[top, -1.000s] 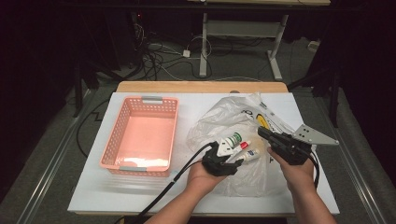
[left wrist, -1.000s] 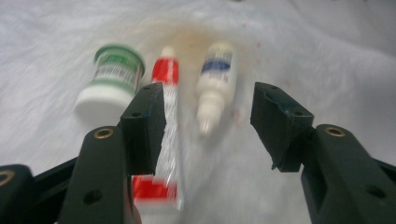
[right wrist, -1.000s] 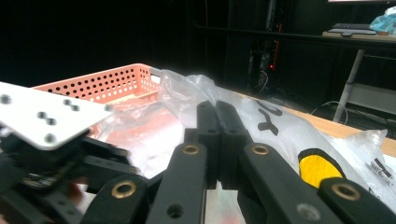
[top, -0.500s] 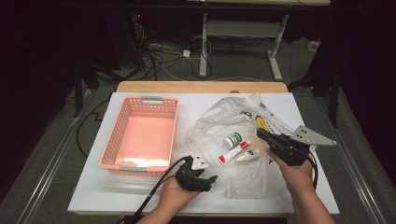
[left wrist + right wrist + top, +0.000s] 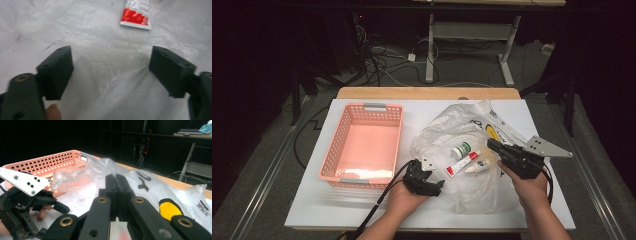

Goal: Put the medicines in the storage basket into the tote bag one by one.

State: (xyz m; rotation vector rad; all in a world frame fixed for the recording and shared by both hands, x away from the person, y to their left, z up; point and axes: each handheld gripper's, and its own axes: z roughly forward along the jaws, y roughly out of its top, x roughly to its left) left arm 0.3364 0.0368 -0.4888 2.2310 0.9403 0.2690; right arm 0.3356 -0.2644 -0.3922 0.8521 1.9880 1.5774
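Tube of red and white lies on the plastic bag, just past the left gripper, long way slanting up to the right. Left gripper's jaws have just been opening, nothing between them but bag. Right gripper, past the tube's far end, is shut tight on the bag.

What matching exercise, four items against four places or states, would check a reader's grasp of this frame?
Column one:
1 pink basket
2 red-and-white tube
3 left gripper
4 right gripper

Column two:
a jaws shut
b lying on the plastic bag
c empty, left side of the table
d jaws open over the bag's near edge

Pairs: 1-c, 2-b, 3-d, 4-a
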